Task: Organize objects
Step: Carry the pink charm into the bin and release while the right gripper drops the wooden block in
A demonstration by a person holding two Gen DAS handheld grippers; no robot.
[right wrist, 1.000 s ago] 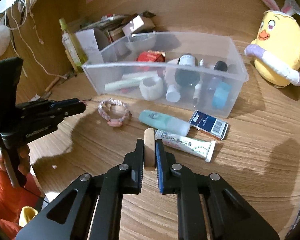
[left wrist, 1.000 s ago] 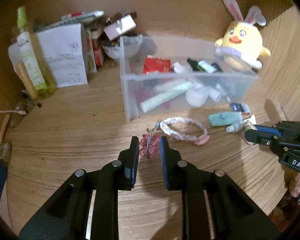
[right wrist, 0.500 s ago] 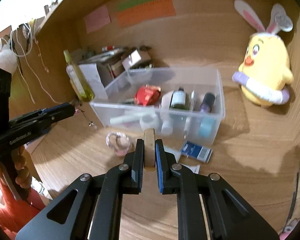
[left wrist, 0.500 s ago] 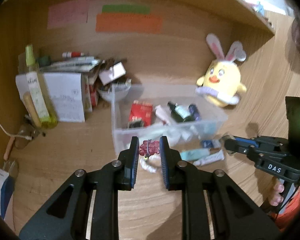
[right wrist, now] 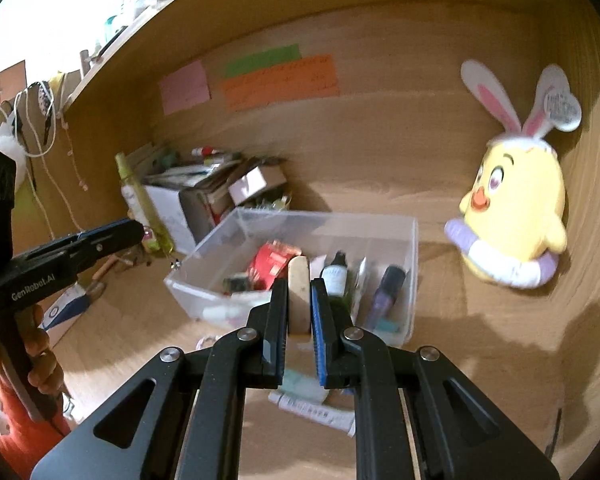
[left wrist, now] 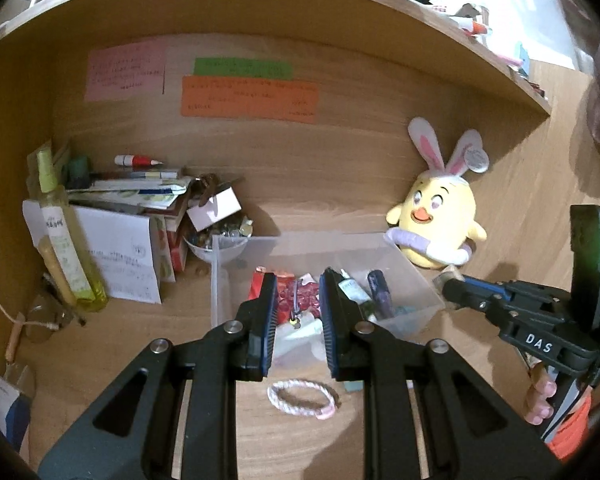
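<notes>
Two grippers above clear bin (right wrist: 414, 240), left gripper (left wrist: 298, 308) clamped on pink beaded trinket (left wrist: 300, 300), right gripper (right wrist: 299, 312) clamped on beige stick (right wrist: 299, 292)

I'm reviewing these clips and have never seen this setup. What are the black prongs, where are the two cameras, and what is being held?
No robot here: a person holds one handheld gripper per hand, each with a fisheye camera looking along its fingers. The left gripper pinches a pink beaded trinket; the right gripper clamps a beige stick. Both hang above a clear bin of toiletries on a wooden desk. A pink braided bracelet lies in front, a yellow bunny plush beside it.
</notes>
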